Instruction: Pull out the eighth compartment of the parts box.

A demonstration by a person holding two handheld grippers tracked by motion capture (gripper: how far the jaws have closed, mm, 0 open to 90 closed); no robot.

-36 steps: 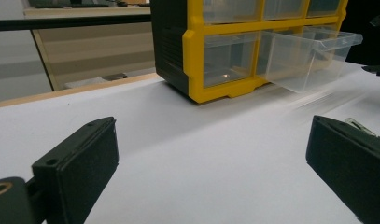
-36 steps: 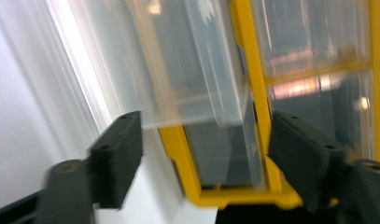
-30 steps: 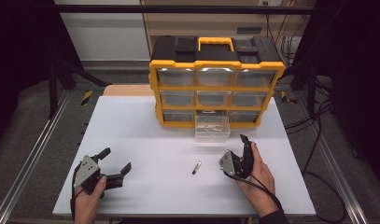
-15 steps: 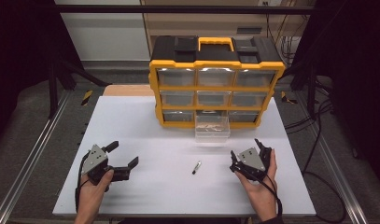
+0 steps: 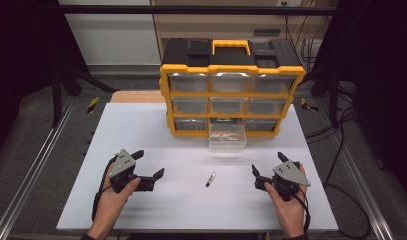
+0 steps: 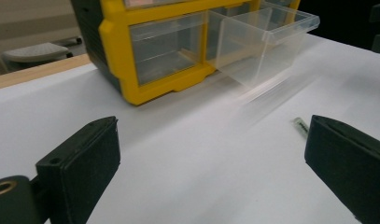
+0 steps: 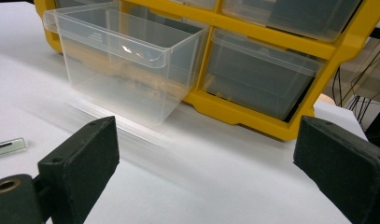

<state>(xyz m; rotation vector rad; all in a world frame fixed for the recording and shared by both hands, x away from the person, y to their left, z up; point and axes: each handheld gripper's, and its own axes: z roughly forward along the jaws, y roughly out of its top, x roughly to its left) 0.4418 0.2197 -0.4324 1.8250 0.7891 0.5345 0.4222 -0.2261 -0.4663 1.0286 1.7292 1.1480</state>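
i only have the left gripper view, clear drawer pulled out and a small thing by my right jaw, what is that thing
Observer: A small dark pen-like stick lying loose on the white table, between the two grippers in the high view.
Operator: where's the other gripper
Observer: The right gripper is held low over the table, right of the stick, jaws wide open with nothing between them.
Operator: which drawer is out
Observer: The open drawer is the bottom row's middle one in the yellow organizer; the other eight are pushed in.

Bare white table (image 5: pixel 191 205) lies open between both tools; the pulled-out clear drawer (image 5: pixel 227 140) juts forward from the yellow cabinet (image 5: pixel 231 95).
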